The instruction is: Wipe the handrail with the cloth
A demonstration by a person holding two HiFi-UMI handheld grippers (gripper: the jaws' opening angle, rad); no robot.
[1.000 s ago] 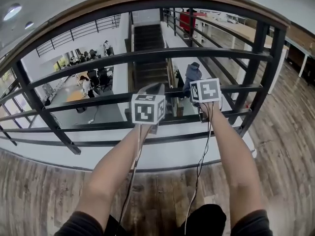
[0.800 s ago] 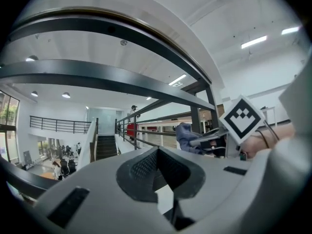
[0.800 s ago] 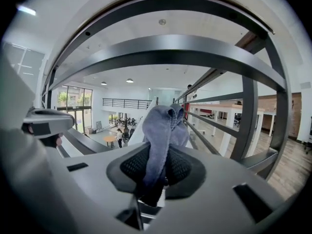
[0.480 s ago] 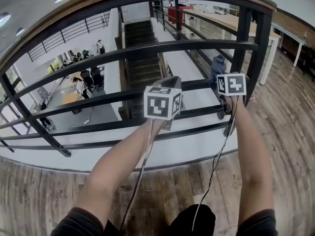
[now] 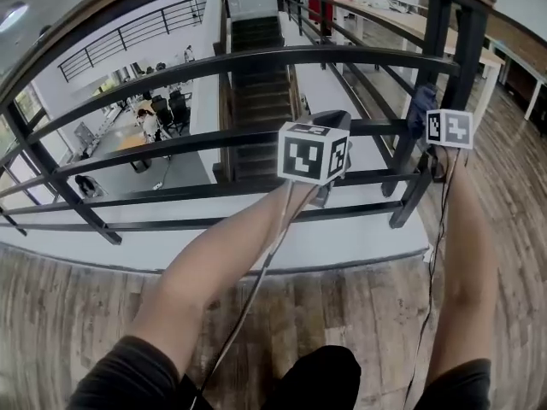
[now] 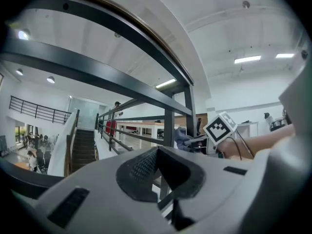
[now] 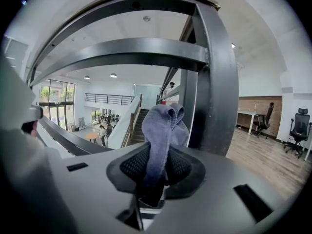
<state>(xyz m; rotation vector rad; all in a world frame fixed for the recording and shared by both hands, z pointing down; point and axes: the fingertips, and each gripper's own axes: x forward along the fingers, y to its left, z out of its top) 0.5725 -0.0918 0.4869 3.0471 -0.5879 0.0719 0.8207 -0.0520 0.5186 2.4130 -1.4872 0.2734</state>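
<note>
1. Closest in, the right gripper (image 7: pixel 155 174) has its jaws pressed together on a blue-grey cloth (image 7: pixel 163 130). The cloth is pinched low between the pads and stands up in a folded bunch above them. Only the right gripper view shows this grip; in the head view the cloth is a small blue patch (image 5: pixel 420 109) just past that gripper's marker cube (image 5: pixel 449 128).
2. The left gripper (image 6: pixel 157 172) has its jaws together with nothing between them, which its own view makes plain. From overhead you mostly see its cube (image 5: pixel 314 152) and the bare forearm (image 5: pixel 222 263) behind it.
3. Just beyond the cloth, slightly to its right, stands a thick dark post (image 7: pixel 214 82). I can't tell whether the cloth touches it.
4. Above both grippers curves the handrail (image 7: pixel 112 6), dark metal with a brown wooden edge, and a second bar (image 7: pixel 126 52) runs below it.
5. The left gripper view catches something the other gripper view does not: off to its right, the other gripper's cube (image 6: pixel 220 126) with a bit of blue cloth beside it, next to the post.
6. Past the bars, a staircase (image 5: pixel 256 84) drops to a lower floor with people at desks (image 5: pixel 149 118).
7. Far right of the right gripper, an office chair (image 7: pixel 298 126) stands on wood flooring.
</note>
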